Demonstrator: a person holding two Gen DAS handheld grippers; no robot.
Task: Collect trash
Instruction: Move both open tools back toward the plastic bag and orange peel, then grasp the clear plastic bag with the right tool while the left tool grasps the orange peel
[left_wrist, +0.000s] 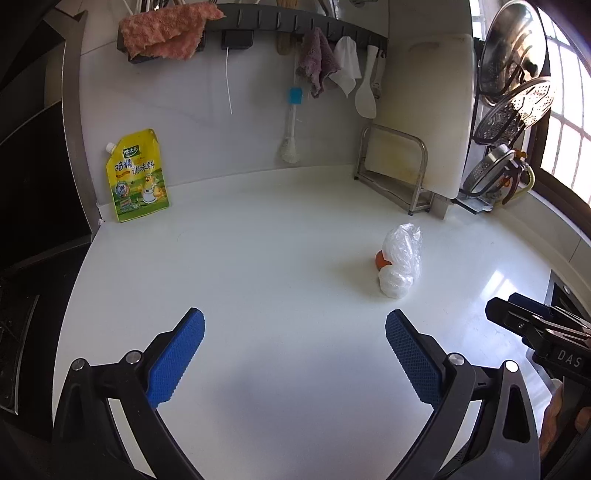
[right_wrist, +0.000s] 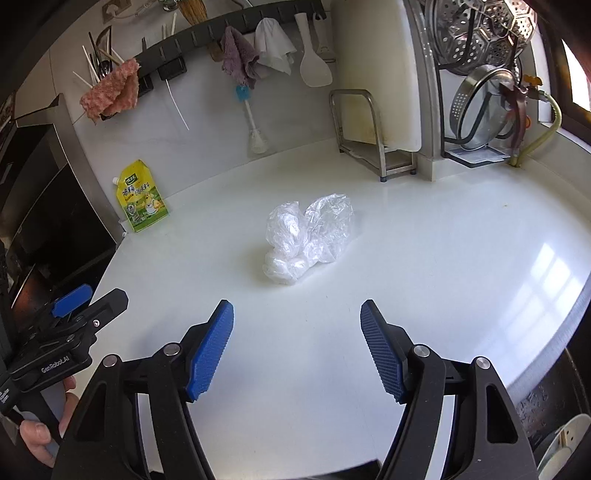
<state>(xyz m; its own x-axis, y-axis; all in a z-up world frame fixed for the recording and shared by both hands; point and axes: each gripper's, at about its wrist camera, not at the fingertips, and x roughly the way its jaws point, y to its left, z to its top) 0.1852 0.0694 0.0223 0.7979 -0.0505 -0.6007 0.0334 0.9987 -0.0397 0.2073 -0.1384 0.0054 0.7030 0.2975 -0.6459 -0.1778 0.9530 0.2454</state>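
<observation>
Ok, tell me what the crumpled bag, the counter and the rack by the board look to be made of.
Bag: thin clear plastic film, going by the crinkles and glints and its see-through look. Counter: smooth glossy white, stone or composite by the look; it mirrors the window. Rack: brushed metal, probably stainless steel, with a dull grey sheen.

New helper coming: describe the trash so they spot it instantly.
On the white counter, out in the open middle ahead of both grippers, lies a crumpled clear plastic bag. Unlike the upright yellow pouch by the wall, it is see-through and wadded.
</observation>
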